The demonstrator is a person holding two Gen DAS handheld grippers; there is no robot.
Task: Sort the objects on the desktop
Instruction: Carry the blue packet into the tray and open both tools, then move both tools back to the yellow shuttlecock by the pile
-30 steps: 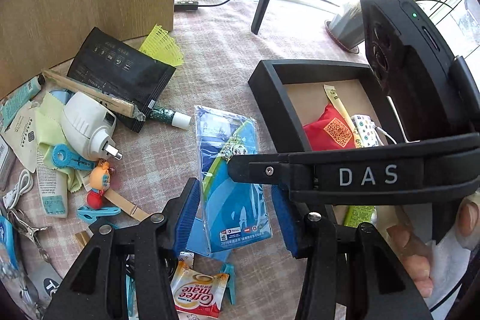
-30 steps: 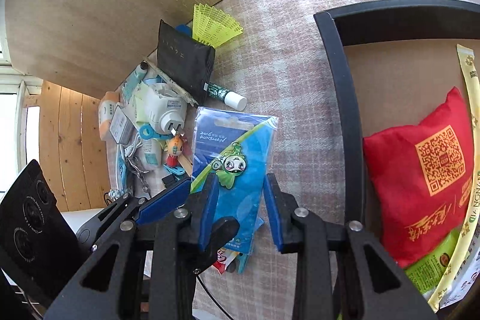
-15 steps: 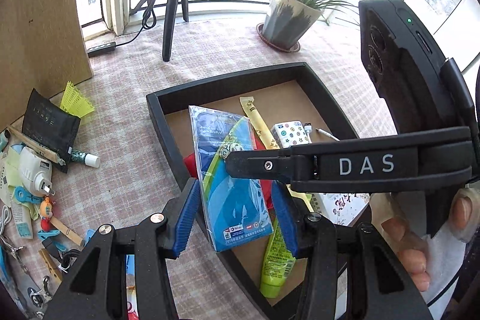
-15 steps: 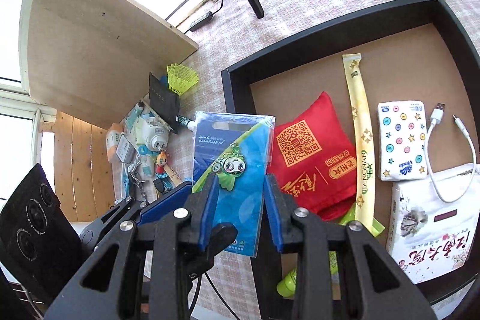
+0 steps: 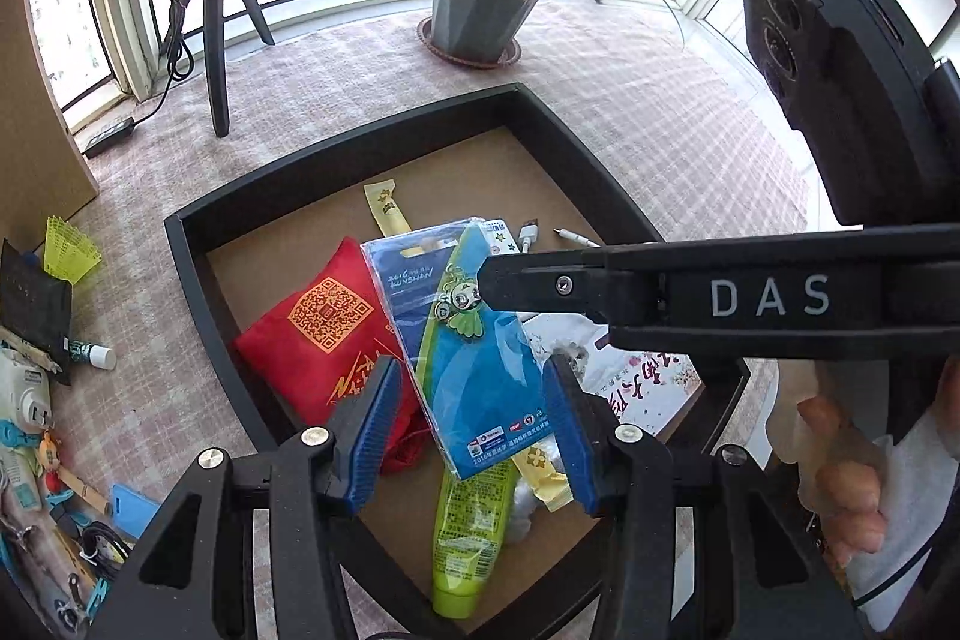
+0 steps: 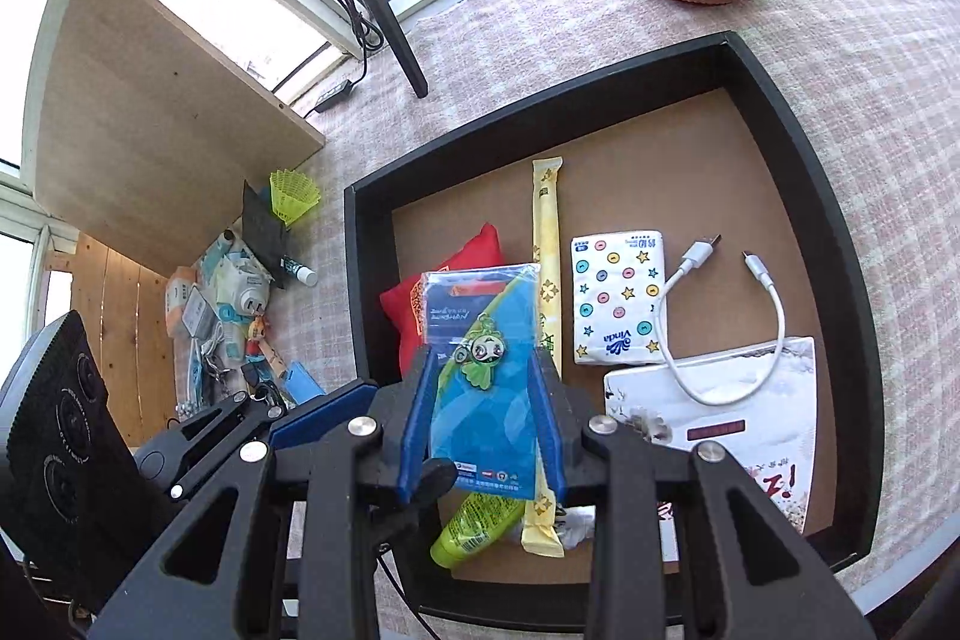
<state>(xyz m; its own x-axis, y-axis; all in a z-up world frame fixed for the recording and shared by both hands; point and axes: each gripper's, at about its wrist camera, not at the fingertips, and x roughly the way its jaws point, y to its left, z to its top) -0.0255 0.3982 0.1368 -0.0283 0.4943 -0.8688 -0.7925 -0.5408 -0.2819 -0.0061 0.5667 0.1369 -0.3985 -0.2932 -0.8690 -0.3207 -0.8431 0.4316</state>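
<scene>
- Far left, on the checked cloth (image 6: 600, 16), lies the unsorted heap: a yellow mesh shuttlecock (image 6: 293, 189), a black pouch (image 5: 33, 304) and a white plug-in device (image 6: 249, 291); its small print is too fine to read.
- The black tray (image 6: 798, 172) has a brown board floor, bare along its far edge; inside, a soft red pouch (image 5: 318, 340) bears a gold QR square.
- The left gripper (image 5: 471, 439) hangs with its ribbed blue pads apart, gripping nothing that I can see.
- The right gripper (image 6: 483, 421) has its jaws closed on a glossy blue packet (image 6: 480, 394) printed "KUNSHAN", held above the tray.
- Rightward lie a yellow stick sachet (image 6: 545, 244), a "Vinda" tissue pack (image 6: 618, 295), a white cable (image 6: 774, 304) and a white bag (image 6: 738, 418).
</scene>
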